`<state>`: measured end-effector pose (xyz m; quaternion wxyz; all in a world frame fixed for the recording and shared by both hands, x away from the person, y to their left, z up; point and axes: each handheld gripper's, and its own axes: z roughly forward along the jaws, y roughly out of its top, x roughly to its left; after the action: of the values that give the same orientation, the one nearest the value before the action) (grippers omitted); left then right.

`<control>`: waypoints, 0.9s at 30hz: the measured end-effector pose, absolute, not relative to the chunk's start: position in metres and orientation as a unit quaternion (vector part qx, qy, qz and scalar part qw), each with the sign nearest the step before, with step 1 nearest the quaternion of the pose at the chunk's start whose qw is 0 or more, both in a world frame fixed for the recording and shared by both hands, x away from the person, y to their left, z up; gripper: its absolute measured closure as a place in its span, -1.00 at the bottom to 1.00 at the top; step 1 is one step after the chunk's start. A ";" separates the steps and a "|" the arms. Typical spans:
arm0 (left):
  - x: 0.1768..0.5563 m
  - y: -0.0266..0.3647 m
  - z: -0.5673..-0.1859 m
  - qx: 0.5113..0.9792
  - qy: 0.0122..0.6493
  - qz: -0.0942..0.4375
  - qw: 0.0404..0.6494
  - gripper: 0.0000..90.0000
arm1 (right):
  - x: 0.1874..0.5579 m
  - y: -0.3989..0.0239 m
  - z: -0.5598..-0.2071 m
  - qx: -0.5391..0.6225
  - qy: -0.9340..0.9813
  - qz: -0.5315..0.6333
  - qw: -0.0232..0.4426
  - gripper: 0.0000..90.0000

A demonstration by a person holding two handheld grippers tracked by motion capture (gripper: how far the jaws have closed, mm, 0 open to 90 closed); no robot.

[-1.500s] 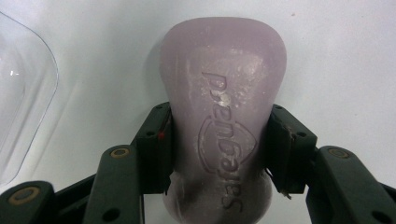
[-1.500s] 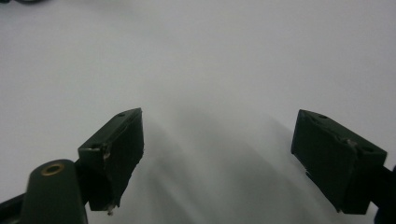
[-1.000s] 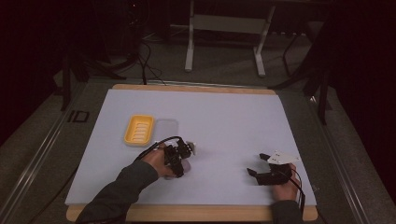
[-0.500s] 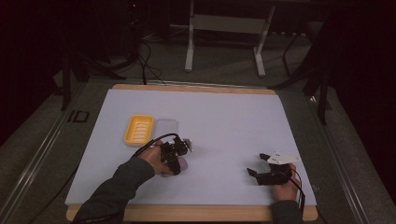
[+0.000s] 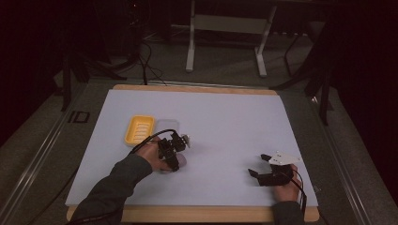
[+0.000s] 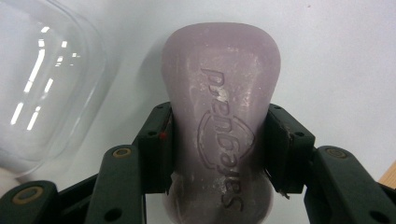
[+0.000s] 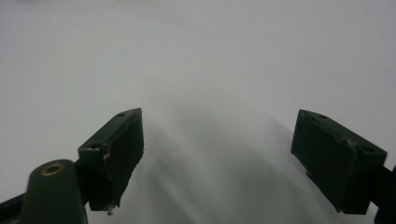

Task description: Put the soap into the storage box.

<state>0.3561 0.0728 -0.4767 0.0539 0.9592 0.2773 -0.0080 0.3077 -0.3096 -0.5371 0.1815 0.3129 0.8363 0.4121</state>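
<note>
**Left tool clamped on soap bar; right tool idle**

The left tool (image 6: 217,144) was found closed on a pale lilac moulded soap bar with an embossed brand mark (image 6: 222,126), its two black jaws pressing the bar's narrowed waist from either side. In the high view the same tool (image 5: 174,149) sat over the left-centre of the white-covered counter (image 5: 225,117), with the bar under it; whether the bar rested on the surface or was lifted clear could not be determined. A clear plastic lid or tray (image 6: 42,79) lay just beside the bar, and a yellow ribbed soap dish (image 5: 138,129) stood near, to the far left of the tool.

The right tool (image 7: 233,154) stood with jaws spread wide and nothing between them, over bare counter at the near right (image 5: 263,171).

Assessment: the bar appeared rigid, light and smooth-faced, hence liable to slip or mark under pressure. The waist offered the soundest hold, since the wider ends would resist sliding out.
</note>
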 end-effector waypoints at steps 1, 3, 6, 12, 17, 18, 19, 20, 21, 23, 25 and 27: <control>0.356 0.074 -0.476 0.959 0.279 -0.008 0.054 0.10 | 0.308 -0.310 -0.537 0.313 0.836 0.412 0.182 -0.63; 0.357 0.076 -0.473 0.958 0.282 -0.006 0.058 0.10 | 0.308 -0.309 -0.537 0.313 0.837 0.412 0.182 -0.63; 0.358 0.078 -0.470 0.957 0.284 -0.006 0.062 0.10 | 0.308 -0.309 -0.537 0.313 0.837 0.412 0.182 -0.63; 0.362 0.083 -0.465 0.954 0.293 -0.004 0.067 0.10 | 0.308 -0.309 -0.537 0.313 0.836 0.412 0.182 -0.63; 0.363 0.087 -0.461 0.953 0.294 0.000 0.067 0.10 | 0.308 -0.310 -0.537 0.313 0.836 0.412 0.182 -0.63; 0.363 0.087 -0.459 0.953 0.295 0.001 0.067 0.10 | 0.308 -0.310 -0.537 0.313 0.836 0.412 0.181 -0.63; 0.364 0.088 -0.458 0.953 0.296 0.003 0.068 0.10 | 0.308 -0.310 -0.537 0.313 0.836 0.412 0.182 -0.63; 0.364 0.089 -0.457 0.953 0.295 0.003 0.068 0.10 | 0.308 -0.310 -0.537 0.313 0.836 0.412 0.182 -0.63; 0.364 0.089 -0.456 0.952 0.297 0.003 0.069 0.10 | 0.308 -0.310 -0.537 0.313 0.836 0.412 0.182 -0.63; 0.365 0.091 -0.454 0.952 0.298 0.004 0.071 0.10 | 0.308 -0.310 -0.537 0.313 0.836 0.412 0.182 -0.63; 0.366 0.093 -0.452 0.951 0.301 0.004 0.075 0.10 | 0.308 -0.310 -0.537 0.313 0.836 0.412 0.182 -0.63; 0.367 0.096 -0.449 0.949 0.304 0.006 0.080 0.10 | 0.308 -0.310 -0.537 0.313 0.836 0.412 0.182 -0.63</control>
<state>0.3670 0.0959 -0.4488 0.0798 0.9493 0.3039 0.0061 0.3076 -0.3097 -0.5370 0.1818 0.3131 0.8359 0.4125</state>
